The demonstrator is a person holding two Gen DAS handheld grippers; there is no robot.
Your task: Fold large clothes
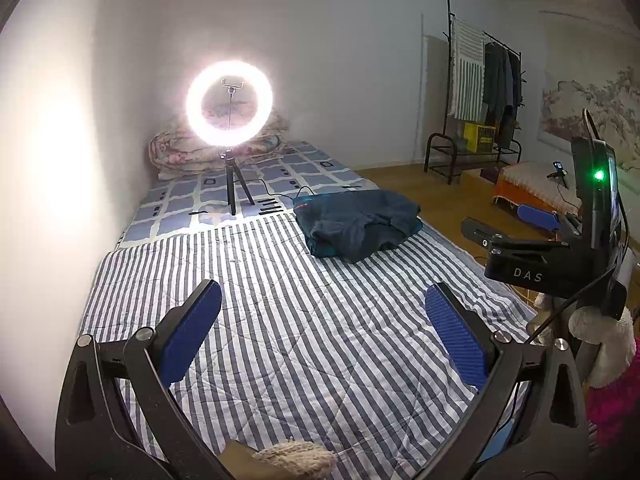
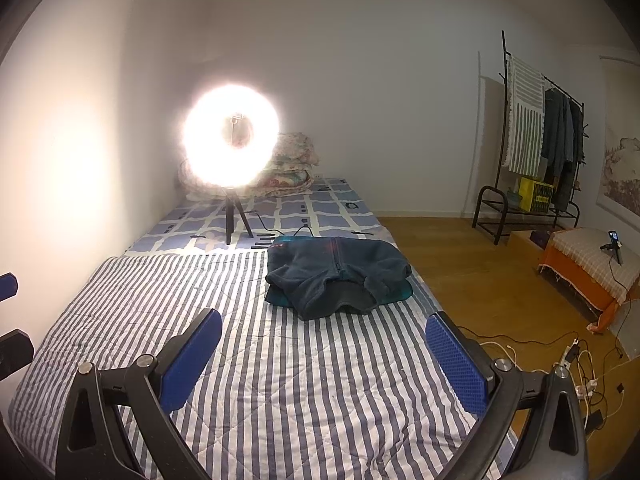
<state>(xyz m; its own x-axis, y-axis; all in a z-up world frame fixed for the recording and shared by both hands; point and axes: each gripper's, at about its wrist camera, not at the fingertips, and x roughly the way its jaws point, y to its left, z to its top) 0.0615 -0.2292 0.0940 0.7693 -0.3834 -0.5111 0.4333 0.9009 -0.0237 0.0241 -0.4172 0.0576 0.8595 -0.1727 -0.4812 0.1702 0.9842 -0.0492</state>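
Dark teal fleece jacket lies in a rough fold on the striped bed, well ahead of both grippers, left and right, whose jaws stand wide apart and empty, so the folding looks nearly done, needing perhaps some tidying.

- ring light — glare blows out its centre mount, 10 o'clock in right view
- right gripper cut by frame edge at 3 o'clock
- jacket logo too small to read

"DAS" on right gripper
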